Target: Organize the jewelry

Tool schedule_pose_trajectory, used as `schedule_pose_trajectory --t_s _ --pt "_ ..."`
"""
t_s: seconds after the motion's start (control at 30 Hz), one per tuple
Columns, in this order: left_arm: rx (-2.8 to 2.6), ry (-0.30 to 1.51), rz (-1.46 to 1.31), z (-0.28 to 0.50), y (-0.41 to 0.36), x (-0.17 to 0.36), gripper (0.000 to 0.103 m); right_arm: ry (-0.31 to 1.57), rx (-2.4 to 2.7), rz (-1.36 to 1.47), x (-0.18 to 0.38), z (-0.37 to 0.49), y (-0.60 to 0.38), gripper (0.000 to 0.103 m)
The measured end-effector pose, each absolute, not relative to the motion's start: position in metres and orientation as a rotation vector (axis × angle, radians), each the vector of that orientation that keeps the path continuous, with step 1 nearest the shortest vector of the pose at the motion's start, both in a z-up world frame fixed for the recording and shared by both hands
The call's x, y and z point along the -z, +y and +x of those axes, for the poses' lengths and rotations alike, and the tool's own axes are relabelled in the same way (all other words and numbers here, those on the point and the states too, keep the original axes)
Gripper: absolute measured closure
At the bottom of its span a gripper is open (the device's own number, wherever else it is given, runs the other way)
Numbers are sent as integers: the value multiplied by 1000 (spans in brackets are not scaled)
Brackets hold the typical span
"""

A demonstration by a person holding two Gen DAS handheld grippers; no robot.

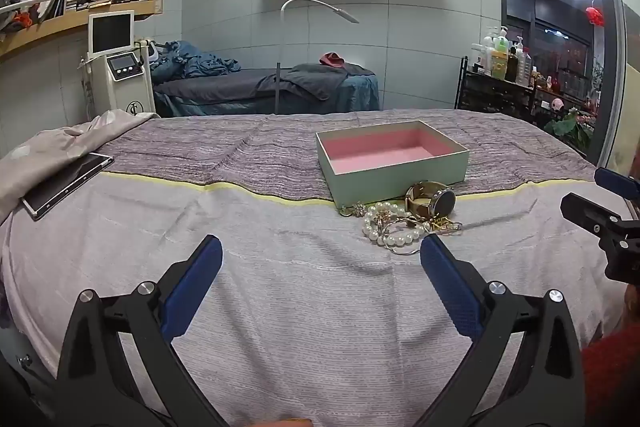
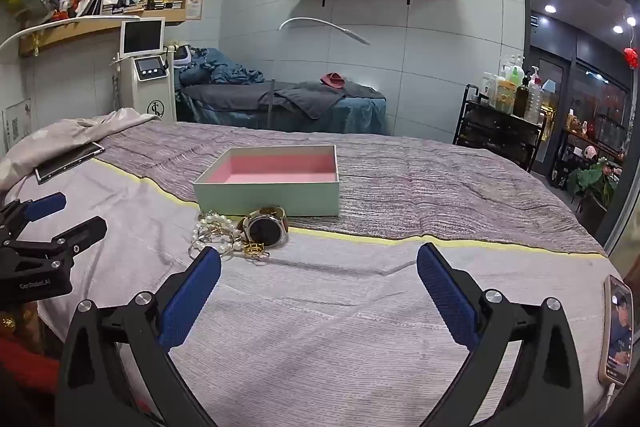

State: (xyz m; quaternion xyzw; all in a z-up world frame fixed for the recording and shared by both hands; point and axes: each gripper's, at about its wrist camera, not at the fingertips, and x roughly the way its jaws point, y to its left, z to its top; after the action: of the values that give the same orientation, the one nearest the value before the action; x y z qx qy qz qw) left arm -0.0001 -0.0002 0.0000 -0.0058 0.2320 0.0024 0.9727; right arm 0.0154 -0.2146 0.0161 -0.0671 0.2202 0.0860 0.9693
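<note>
Both claws spread wide, holding nothing — left claw (image 1: pixel 321 249), right claw (image 2: pixel 319 257) — above the bed (image 1: pixel 280 307); watch (image 2: pixel 266 229) and pearls (image 2: pixel 212 227) touching the box (image 2: pixel 268 191).

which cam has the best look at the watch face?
Right wrist: the watch turns its dark dial nearly square to the lens, clear of the pearl bracelet. Left wrist shows the watch too, but the dial is angled away.

"GenRobot.AI" is printed in white on the black body of the left gripper (image 2: pixel 56 215), at the near left. A monogram resembling "TC" is borne by the white machine (image 2: pixel 154 95), far left.
</note>
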Motion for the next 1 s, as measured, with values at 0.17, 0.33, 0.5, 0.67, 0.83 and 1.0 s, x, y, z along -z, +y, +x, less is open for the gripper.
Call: schedule_pose_trajectory --t_s 0.17,0.33,0.5,0.67,0.83,1.0 --pt "-8 472 -11 1 0 1 5 442 -171 -135 -16 16 -214 6" --pt "-6 479 -22 7 -6 6 5 441 -174 -133 -16 16 -214 7" --pt "3 475 -17 1 1 2 5 441 -173 -132 -14 16 -213 6" --pt "6 478 -9 2 0 2 5 443 -173 -132 -12 17 -213 6" --pt "7 481 -9 3 -1 3 5 444 -172 -131 -12 17 -213 6" --pt "12 482 -7 4 -1 3 5 444 -173 -133 -13 20 -213 6"
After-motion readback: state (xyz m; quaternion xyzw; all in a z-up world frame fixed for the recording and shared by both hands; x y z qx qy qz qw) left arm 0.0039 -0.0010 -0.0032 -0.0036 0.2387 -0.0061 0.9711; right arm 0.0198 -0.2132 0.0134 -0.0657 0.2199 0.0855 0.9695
